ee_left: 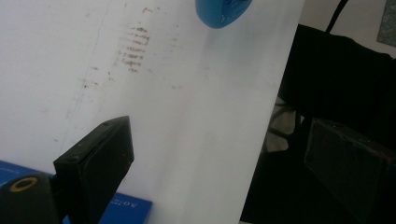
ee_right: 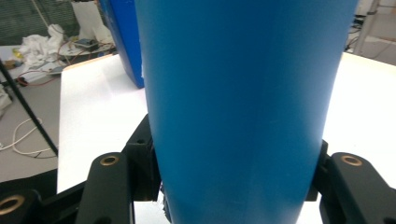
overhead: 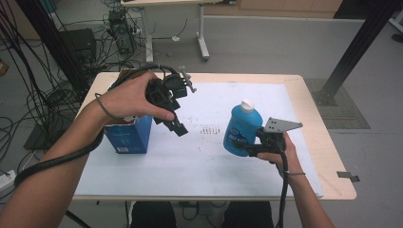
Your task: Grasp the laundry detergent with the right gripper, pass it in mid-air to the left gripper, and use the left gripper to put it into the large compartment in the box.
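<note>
white sheeting is covering the table (overhead: 332,185). we are clamping the blue bottle (overhead: 241,128) in our right gripper (overhead: 252,148), lifted to the right of the blue box (overhead: 128,135). our left gripper (overhead: 176,124) is hovering beside that box, jaws apart and empty. pickup looks done; placement is remaining.

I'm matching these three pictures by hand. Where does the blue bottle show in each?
High view: blue bottle right of centre, clamped in the right gripper.
Left gripper view: its blue base at the top edge.
Right gripper view: centre, close up.
Shared landmark: the blue box.
</note>
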Tool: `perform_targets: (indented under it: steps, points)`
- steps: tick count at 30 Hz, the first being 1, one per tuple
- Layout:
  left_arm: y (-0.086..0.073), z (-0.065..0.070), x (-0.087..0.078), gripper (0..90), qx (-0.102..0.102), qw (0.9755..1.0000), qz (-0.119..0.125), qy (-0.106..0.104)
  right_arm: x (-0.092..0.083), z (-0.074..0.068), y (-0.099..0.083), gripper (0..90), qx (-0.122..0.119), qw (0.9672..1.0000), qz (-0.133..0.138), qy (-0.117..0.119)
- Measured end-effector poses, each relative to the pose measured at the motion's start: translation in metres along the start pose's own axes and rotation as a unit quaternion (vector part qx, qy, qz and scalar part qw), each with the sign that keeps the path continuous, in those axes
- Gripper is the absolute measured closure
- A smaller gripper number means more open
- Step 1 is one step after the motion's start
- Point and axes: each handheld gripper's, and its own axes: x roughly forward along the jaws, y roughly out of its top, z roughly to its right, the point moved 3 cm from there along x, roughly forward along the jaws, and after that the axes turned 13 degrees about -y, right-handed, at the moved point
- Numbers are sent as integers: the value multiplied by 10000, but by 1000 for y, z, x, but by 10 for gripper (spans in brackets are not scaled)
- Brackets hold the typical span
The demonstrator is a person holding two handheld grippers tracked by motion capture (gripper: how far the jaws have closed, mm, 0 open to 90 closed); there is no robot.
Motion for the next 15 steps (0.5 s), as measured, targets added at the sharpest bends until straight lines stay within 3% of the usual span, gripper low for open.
perform_targets:
  steps: [5,15]
  points:
    - [4,0,-5,84,96,9999,-99,-82,1,4,3,415,-72,9998,14,176]
    - [16,5,-10,83,223,9994,-247,-54,7,7,12,414,-208,9988,18,448]
